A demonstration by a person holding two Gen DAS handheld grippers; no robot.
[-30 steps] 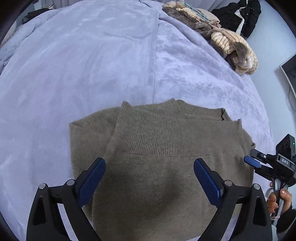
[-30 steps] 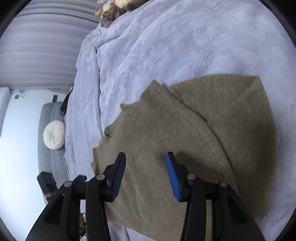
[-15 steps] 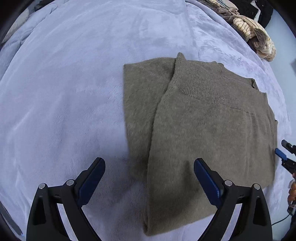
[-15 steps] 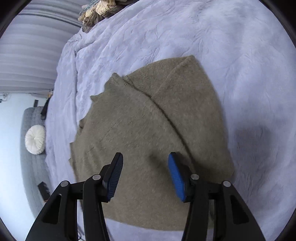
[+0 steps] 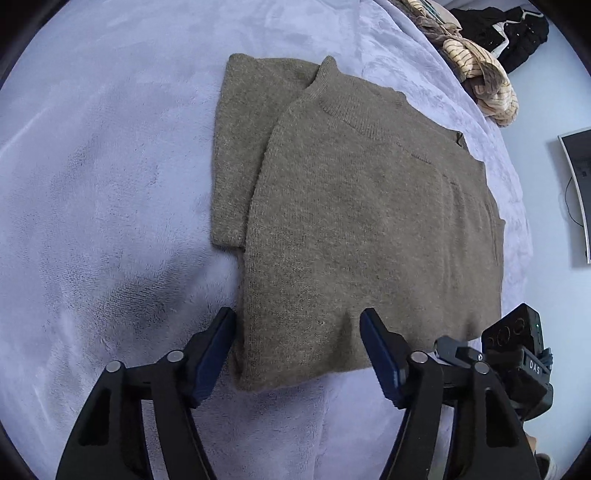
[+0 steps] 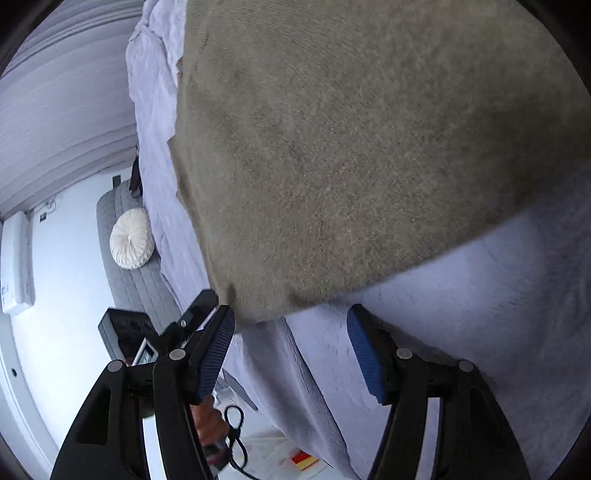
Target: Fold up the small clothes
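Note:
An olive-brown knitted sweater [image 5: 362,221] lies folded flat on the lavender blanket [image 5: 103,184]. My left gripper [image 5: 297,343] points steeply down over the sweater's near left corner. Its jaws are closing, with that corner between the blue pads [image 5: 376,350], and the knit puckers slightly at the right-hand pad. Low at the bed's side, my right gripper [image 6: 288,332] has its jaws opening, with only blanket between them. The sweater [image 6: 351,147] ends just ahead of its left finger [image 6: 218,343]. The right gripper's black body [image 5: 517,350] shows beside the sweater's near right corner.
Striped beige clothes [image 5: 484,81] and a black garment [image 5: 506,33] lie piled at the bed's far right. A screen [image 5: 576,192] hangs on the right wall. Beyond the bed edge stand a grey sofa with a white round cushion [image 6: 131,238], and a cable [image 6: 236,435] lies on the floor.
The left gripper came back to the sweater's near left corner and its jaws narrowed. The right gripper dropped low to the near edge at the bedside and its jaws widened.

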